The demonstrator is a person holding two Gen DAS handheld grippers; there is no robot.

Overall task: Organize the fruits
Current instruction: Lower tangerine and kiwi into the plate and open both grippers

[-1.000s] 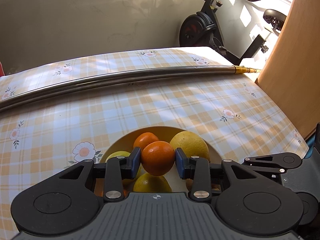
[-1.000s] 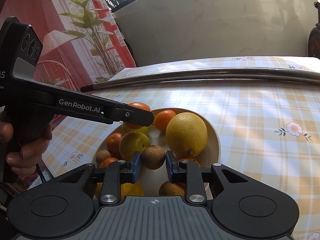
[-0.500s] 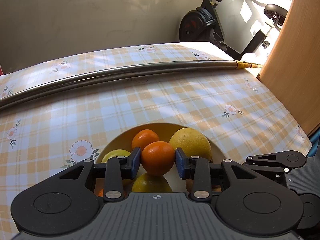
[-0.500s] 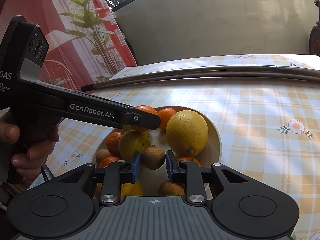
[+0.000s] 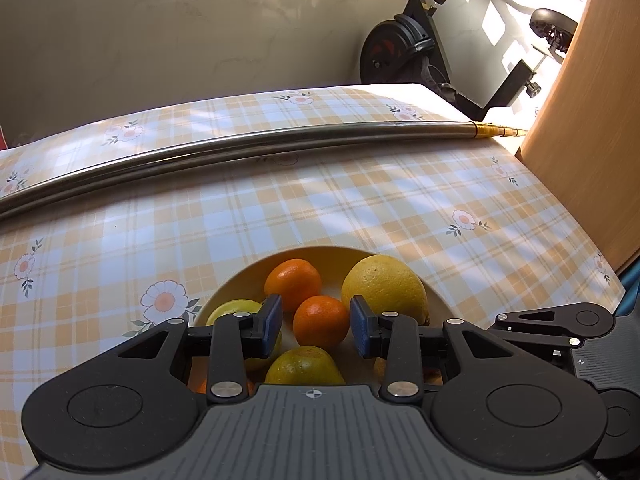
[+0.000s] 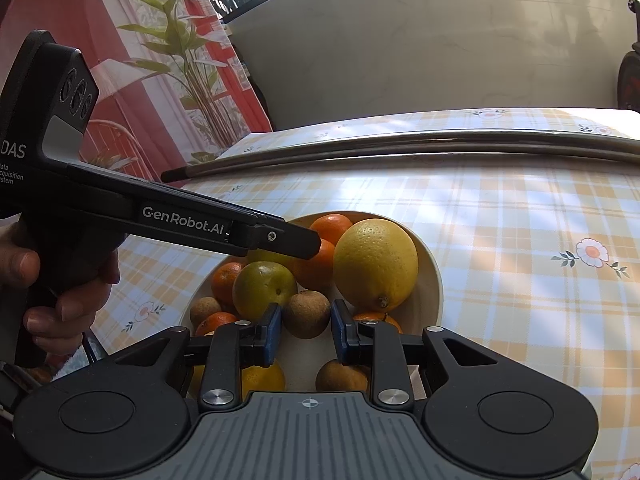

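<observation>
A cream bowl (image 5: 320, 249) on the plaid tablecloth holds several citrus fruits and small brown fruits. My left gripper (image 5: 316, 320) hovers over it. A small mandarin (image 5: 321, 322) sits in line with its blue pads, with a sliver of gap at the left pad. In the right wrist view that mandarin (image 6: 320, 268) lies just under the left fingertip (image 6: 312, 242). My right gripper (image 6: 306, 330) is shut on a small brown fruit (image 6: 306, 314) above the bowl's near side. A big lemon (image 6: 376, 264) lies to its right.
A long steel pole (image 5: 280, 144) lies across the table behind the bowl. A wooden panel (image 5: 580, 120) stands at the table's right edge, with an exercise bike (image 5: 400, 52) beyond it. A hand (image 6: 60, 292) holds the left gripper's handle. Bare cloth (image 6: 520, 260) lies right of the bowl.
The mandarin between the left pads now looks smaller and farther from the camera, and sits lower against the left finger. The pads stand as wide as before. The right gripper and brown fruit are unchanged.
</observation>
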